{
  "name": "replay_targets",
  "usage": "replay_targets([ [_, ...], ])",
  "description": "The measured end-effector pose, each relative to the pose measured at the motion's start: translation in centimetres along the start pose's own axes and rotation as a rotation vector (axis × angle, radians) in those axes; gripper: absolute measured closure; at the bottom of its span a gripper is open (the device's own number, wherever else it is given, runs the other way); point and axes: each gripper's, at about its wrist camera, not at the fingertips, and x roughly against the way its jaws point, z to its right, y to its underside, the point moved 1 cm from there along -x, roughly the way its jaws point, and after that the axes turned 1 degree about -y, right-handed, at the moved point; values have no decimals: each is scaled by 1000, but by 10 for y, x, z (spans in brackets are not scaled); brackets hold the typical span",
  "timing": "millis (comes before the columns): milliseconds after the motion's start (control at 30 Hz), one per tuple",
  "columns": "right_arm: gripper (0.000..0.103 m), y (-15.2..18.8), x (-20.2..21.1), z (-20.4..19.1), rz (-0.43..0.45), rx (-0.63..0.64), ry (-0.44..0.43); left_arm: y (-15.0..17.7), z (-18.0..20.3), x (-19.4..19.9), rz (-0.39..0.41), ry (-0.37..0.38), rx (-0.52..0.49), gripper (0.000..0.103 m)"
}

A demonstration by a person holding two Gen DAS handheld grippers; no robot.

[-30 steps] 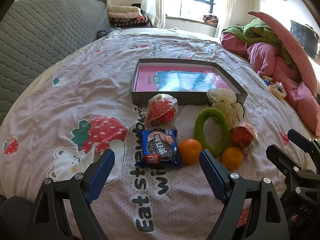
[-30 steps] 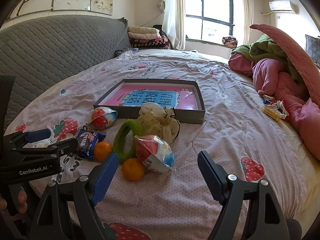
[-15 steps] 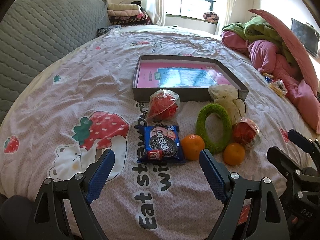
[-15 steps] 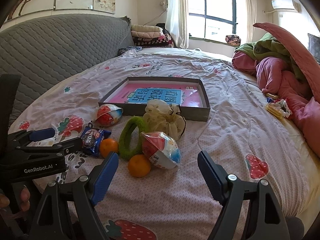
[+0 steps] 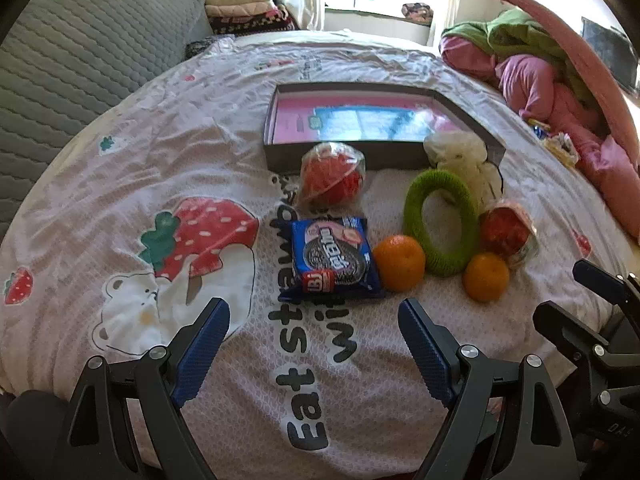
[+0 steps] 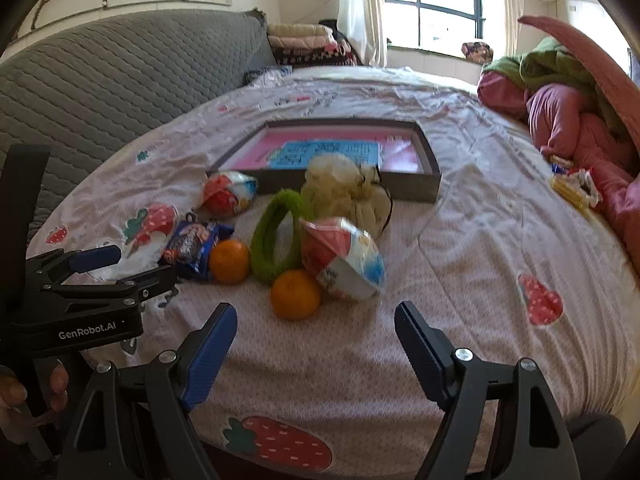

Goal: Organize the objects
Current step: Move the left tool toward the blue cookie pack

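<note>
The snack pack [image 5: 334, 258], tangerines [image 5: 399, 263], green ring [image 5: 440, 223] and wrapped toys [image 5: 331, 179] lie on the bed just before the shallow box [image 5: 280, 160], likely their destination, while the left tool [image 5: 314, 344] and right tool [image 6: 316, 346] hover wide, empty, short of them.

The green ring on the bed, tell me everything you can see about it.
The green ring is a fuzzy, knitted-looking loop with an open middle, bright green all over. It stands tilted on the bedsheet, leaning back against the cream mesh pouf behind it. One orange sits at its left, another orange at its lower right, both close or touching. No hand-held gripper touches it.
</note>
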Motion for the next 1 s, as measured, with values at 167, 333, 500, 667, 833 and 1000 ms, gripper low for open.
replay_targets([
  [167, 27, 6, -9, -2, -34, -3, -8, 2, -4, -9, -20, -1, 9, 16],
  [333, 27, 8, -17, -4, -48, -2, -5, 1, -7, -17, -33, 9, 20, 16],
  [500, 27, 9, -26, -2, -59, -16, -7, 0, -5, -27, -45, 16, 13, 16],
  [667, 27, 9, -32, -2, -69, -25, -11, -3, -2, -37, -49, 9, 8, 16],
  [833, 30, 9, -38, -4, -70, -32, -11, -6, 2, -45, -48, 1, -4, 16],
  [1000, 36, 9, -44, -7, -88, -28, -12, -9, 2, -49, -43, -6, -4, 16],
])
